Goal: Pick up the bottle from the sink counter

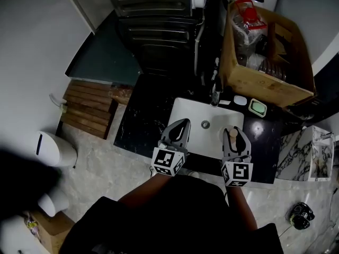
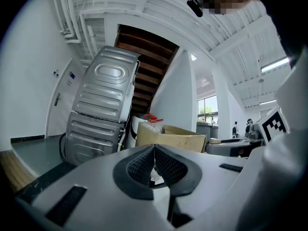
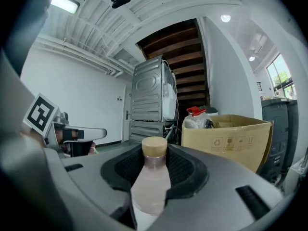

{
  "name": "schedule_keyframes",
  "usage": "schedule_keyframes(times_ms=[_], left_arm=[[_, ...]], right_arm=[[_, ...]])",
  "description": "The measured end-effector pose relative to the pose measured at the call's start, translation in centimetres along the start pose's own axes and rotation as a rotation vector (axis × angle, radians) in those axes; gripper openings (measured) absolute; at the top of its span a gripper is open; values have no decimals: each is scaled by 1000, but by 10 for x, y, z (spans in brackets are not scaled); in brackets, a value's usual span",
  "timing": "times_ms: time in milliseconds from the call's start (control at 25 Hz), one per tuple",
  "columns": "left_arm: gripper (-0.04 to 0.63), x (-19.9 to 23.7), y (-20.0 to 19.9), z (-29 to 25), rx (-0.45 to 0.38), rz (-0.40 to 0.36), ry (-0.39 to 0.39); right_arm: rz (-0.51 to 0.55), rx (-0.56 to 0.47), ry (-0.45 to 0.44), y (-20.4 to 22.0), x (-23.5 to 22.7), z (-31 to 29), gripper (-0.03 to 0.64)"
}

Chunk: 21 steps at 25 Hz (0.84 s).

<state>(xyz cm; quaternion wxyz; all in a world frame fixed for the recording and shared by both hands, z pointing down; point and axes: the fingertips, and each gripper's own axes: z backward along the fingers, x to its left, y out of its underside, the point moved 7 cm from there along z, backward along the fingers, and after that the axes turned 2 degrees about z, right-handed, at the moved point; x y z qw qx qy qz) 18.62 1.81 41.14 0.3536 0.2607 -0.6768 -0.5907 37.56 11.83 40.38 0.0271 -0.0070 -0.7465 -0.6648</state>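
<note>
Bottle [image 3: 150, 177] is in my right gripper [image 1: 235, 141], a pale pinkish one with a tan cap; the jaws are closed on its body below the neck, and the cap stands up between them; in the head view it sits over the right part of the white sink [image 1: 193, 112], and I cannot tell whether its base touches anything. Beyond it stands the big grey ribbed metal appliance [image 1: 153, 15]; to its right a cardboard box [image 1: 265, 83] full of odds and ends rests at the back of the black marbled counter [image 1: 140, 120]; the sink is set into that counter with a faucet [image 1: 216, 91] at its back rim. My left gripper [image 1: 181, 127] hangs over the sink's left front edge, jaws pressed together on nothing; a small green soap dish [image 1: 258, 107] lies just right of the sink.
</note>
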Motion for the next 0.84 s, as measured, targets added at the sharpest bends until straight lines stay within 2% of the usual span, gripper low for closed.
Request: schedule_keyframes(times_ms=[600,840], left_arm=[[15,-15,-4,-13,-6,-44,46],[14,-13,-3,-13,-3,-55,41]], right_arm=[[-2,5,17,-1,-16,1,153],[-7,4,25,2,-18,1,153]])
